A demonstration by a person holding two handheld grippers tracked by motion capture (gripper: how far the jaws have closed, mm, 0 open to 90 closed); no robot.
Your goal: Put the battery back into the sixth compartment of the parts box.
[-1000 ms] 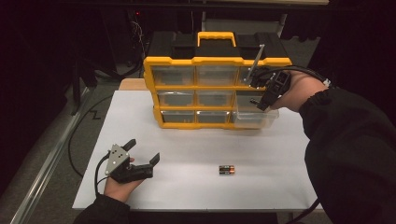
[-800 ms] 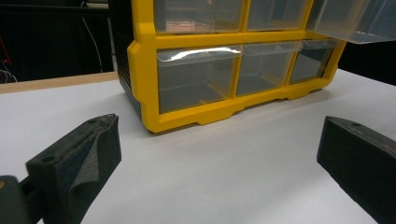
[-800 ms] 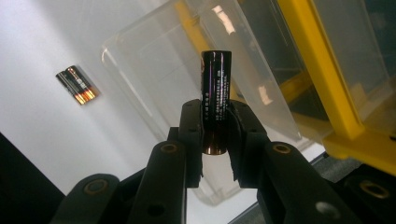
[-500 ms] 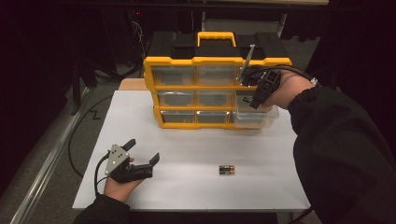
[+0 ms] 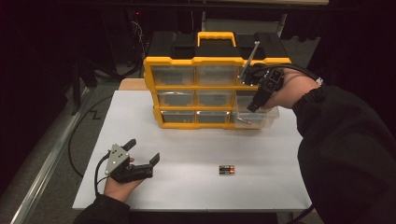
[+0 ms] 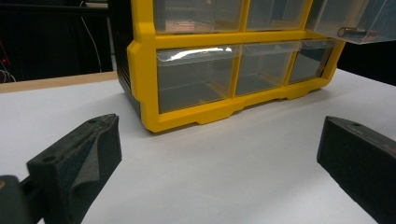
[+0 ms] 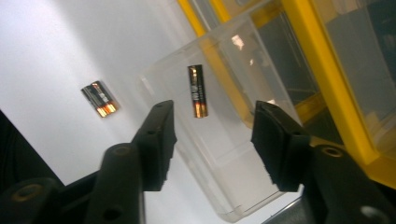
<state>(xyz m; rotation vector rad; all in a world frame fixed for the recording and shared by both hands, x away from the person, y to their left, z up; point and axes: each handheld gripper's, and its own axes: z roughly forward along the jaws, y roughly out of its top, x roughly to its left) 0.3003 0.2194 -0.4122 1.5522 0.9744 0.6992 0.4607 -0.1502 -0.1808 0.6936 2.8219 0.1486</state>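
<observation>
Left gripper (image 5: 142,151) rests on the white table (image 5: 196,144) at near left, held in the person's hand, jaws spread wide with nothing between them; in the left gripper view the pads flank bare table in front of the yellow drawer organizer (image 6: 196,70). Two batteries (image 5: 227,170) lie side by side on the table, near centre, well apart from both grippers. Organizer (image 5: 210,88) stands at the back of the table. Its lower right clear drawer (image 5: 257,116) is pulled out. Right gripper (image 5: 254,100) hangs over that drawer, pointing down. Its jaws have just been opening and now stand apart, pads pressing on nothing. In the right gripper view one battery (image 7: 197,91) lies inside the drawer (image 7: 224,154), beyond the pad tips, free of them.
</observation>
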